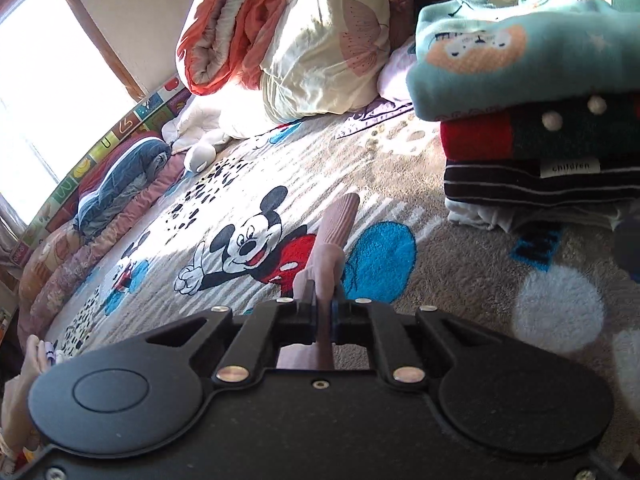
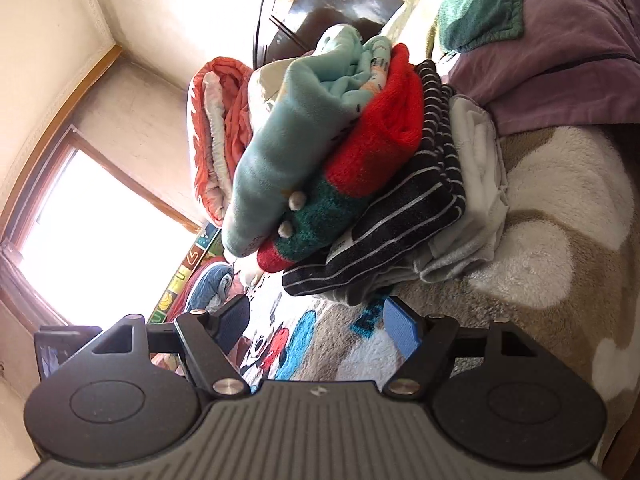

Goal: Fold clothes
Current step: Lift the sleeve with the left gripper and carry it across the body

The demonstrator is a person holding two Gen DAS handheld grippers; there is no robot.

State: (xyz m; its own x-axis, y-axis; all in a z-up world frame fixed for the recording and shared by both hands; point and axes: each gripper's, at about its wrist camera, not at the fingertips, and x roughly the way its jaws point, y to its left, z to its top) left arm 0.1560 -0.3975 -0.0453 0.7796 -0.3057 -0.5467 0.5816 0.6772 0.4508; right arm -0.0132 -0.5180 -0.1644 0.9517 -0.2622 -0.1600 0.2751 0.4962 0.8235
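My left gripper is shut on a pink ribbed garment that sticks up and forward from between the fingers, above the Mickey Mouse rug. A stack of folded clothes stands at the right: a teal fleece on top, then a red and green knit, a black striped piece and white cloth. In the right wrist view the same stack lies just ahead of my right gripper, which is open and empty, with its blue pad near the stack's lower edge.
A rolled orange and cream quilt lies at the far end of the rug. Cushions and a dark blue bundle line the left edge under the window. A purple blanket and green cloth lie behind the stack.
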